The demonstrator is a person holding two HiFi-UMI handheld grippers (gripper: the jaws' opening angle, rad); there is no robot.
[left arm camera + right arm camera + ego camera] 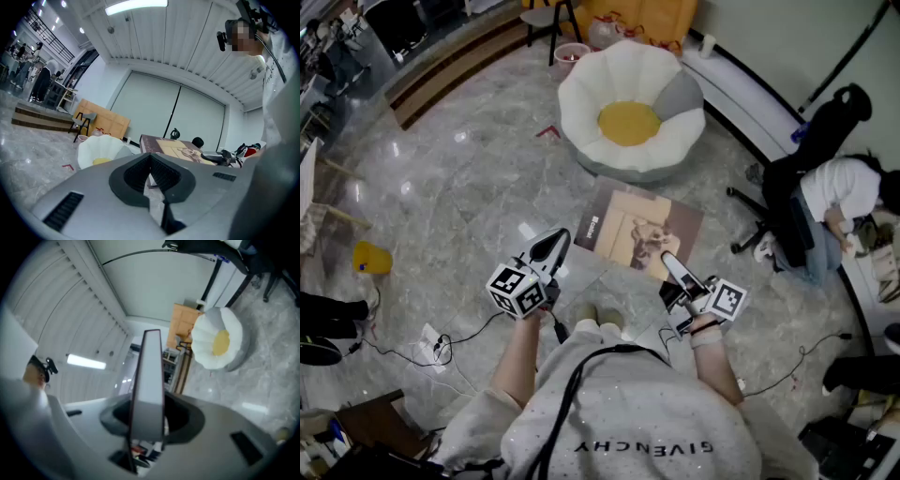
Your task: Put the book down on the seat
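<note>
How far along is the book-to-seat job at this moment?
Done: the book is off the floor, clamped at its near edge by the right gripper. In hand: it is held out roughly flat, short of the seat. Left: carry it over the seat and set it down; nothing lies on the seat yet. The left gripper is shut and empty.

Entry 1: "GIVENCHY", dark capitals, upside-down to my head camera, across the light grey speckled sweatshirt (647, 403) at the near edge.

Entry 2: small white lettering at the left corner of the brown picture-cover book (637, 230); I cannot read it.
</note>
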